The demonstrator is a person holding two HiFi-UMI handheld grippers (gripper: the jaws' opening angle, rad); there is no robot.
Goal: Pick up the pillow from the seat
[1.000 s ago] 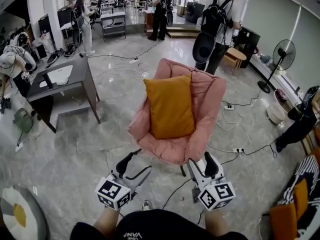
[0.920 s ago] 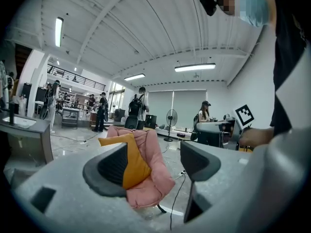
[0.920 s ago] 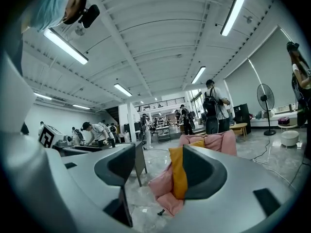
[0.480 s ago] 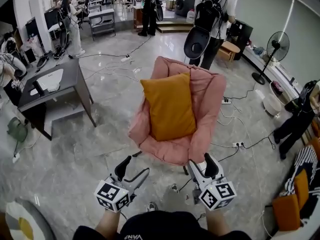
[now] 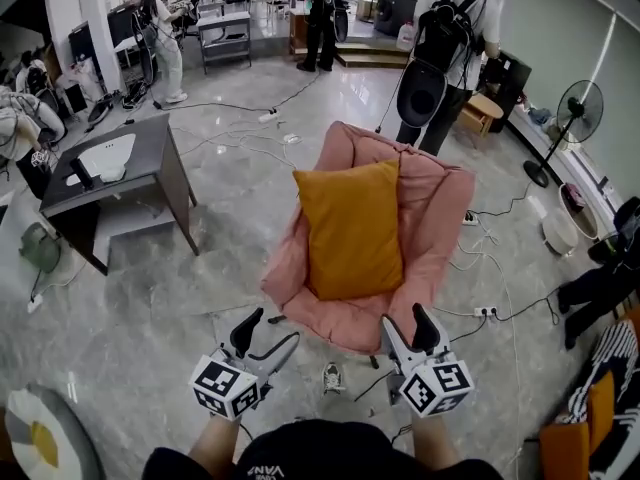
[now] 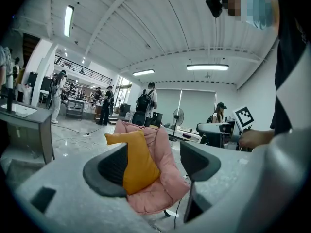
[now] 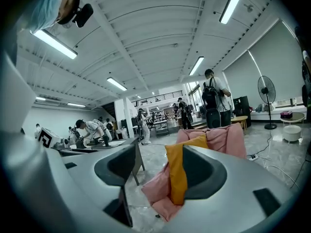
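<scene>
Left gripper (image 5: pixel 268 334) and right gripper (image 5: pixel 409 330) are both hanging wide open with nothing between the jaws and nothing held. Each gripper view is just framing the target through the gap. They're riding low and roughly level, side by side in front of the person's body.

Versus a second ago, the front edge of the pink chair (image 5: pixel 440 203) is now sitting just ahead of the fingertips, where bare floor was showing between them. So the approach is closing, and jaw spread isn't changing.

Orange pillow (image 5: pixel 352 230) is sitting lower in the head view. It's still leaning upright against the chair back with its bottom edge on the seat, untouched.

Reach phase is under way and the grasp isn't started. I'm judging the next step as extending both grippers to the pillow's sides.

Further back, the dark desk (image 5: pixel 120 163) at left and the person with backpack (image 5: pixel 445 38) behind the chair are shifting slightly in frame.
</scene>
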